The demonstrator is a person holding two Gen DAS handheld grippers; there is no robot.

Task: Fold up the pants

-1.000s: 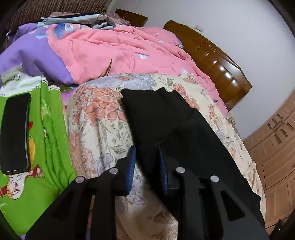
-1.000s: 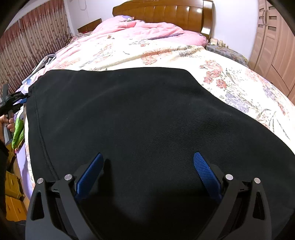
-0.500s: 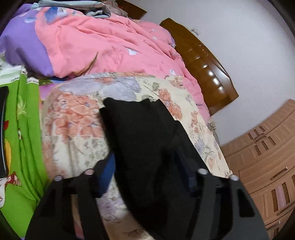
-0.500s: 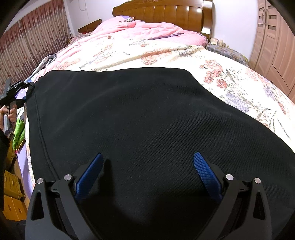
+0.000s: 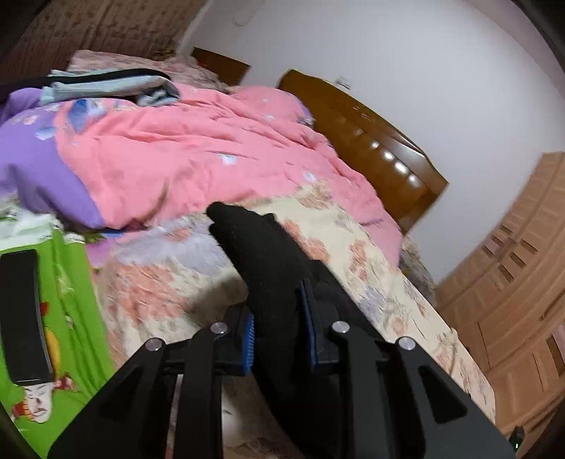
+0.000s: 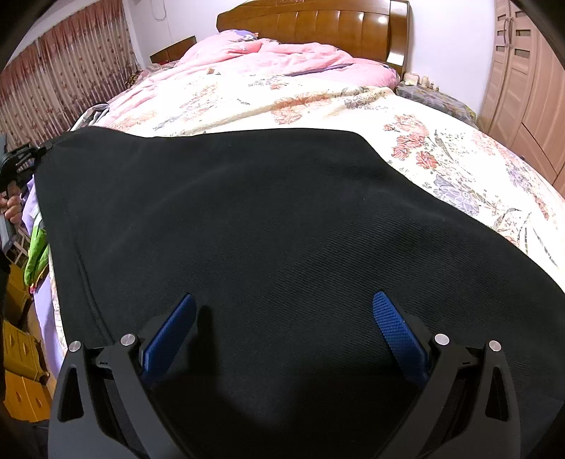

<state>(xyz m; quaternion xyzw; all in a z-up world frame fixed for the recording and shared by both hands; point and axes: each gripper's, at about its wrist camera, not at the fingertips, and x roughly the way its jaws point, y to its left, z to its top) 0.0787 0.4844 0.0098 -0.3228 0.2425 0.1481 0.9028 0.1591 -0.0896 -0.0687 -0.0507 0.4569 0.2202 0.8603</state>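
Note:
The black pants (image 6: 268,226) lie spread flat on the floral bedspread (image 6: 459,155). In the left wrist view my left gripper (image 5: 277,323) is shut on the edge of the pants (image 5: 261,254) and holds that corner lifted off the bed. In the right wrist view the left gripper (image 6: 21,162) shows at the far left, at the pants' corner. My right gripper (image 6: 282,317) is wide open, low over the pants' near part, holding nothing.
A pink quilt (image 5: 197,155) is piled toward the wooden headboard (image 6: 317,24). A green cartoon cloth (image 5: 70,317) with a black phone (image 5: 21,314) on it lies at the left bed edge. A wooden wardrobe (image 6: 529,70) stands at right.
My left gripper opened, moved in over the pants' edge, closed on it and lifted it. The pants' left corner has risen slightly. The right gripper has not moved.

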